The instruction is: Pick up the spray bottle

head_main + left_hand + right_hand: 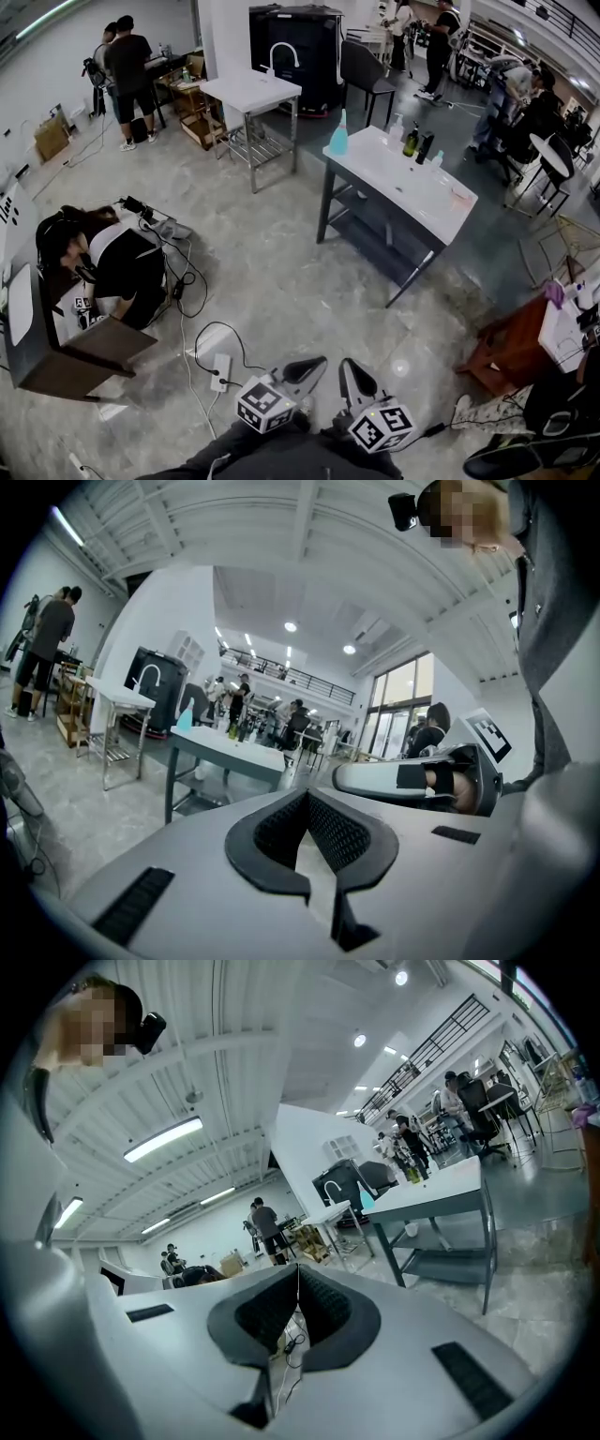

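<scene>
Teal plastic marks the spray bottle [338, 134], upright on the far left corner of the white counter [403, 178]. It is well apart from the left tool [317, 362] and right tool [345, 366] at the near edge. Left gripper view: its jaws are pressed together on nothing, with the bottle far ahead. Right gripper view: its jaws are likewise pressed together and empty. Arriving unspread, either tool would probably shove the bottle off that corner. The power strip [221, 368] on the floor could catch a foot.
</scene>
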Tool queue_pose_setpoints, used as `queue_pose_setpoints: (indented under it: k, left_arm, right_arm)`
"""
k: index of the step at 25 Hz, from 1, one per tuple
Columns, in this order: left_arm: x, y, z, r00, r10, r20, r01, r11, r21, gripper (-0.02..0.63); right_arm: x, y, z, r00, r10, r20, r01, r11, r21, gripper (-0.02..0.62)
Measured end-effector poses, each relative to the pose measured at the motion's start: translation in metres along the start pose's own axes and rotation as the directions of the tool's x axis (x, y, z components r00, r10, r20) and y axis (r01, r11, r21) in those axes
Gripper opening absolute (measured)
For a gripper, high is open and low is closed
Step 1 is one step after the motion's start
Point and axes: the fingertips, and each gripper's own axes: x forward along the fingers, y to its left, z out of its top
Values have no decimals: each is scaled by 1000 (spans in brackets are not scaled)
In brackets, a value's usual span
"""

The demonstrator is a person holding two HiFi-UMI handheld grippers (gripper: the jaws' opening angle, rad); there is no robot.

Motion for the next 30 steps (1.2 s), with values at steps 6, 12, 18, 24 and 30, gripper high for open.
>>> queue_pose_setpoints:
  k: [6, 12, 18, 24, 30]
  left_arm:
    - [9, 10, 2, 1000, -9, -11, 9, 1000, 6, 6]
    - [7, 22, -1, 998, 47, -37, -49, 998, -42, 6]
    - [-4, 50, 6, 989, 144, -23, -146, 983, -111, 6]
    - [3, 72, 3, 980, 197, -35, -200, 966, -162, 6]
    - [34, 90, 12, 980, 193, -39, -197, 970, -145, 6]
  right_arm:
    - [15, -4, -1, 1000, -8, 3, 8, 1000, 11, 9]
    - [22, 0, -2, 1000, 9, -15, -9, 1000, 7, 9]
    - [36, 2, -4, 998, 37, -49, -37, 999, 8, 9]
    - [53, -7, 2, 996, 61, -61, -61, 998, 8, 9]
    - [75, -32, 20, 996, 65, -58, -65, 998, -9, 9]
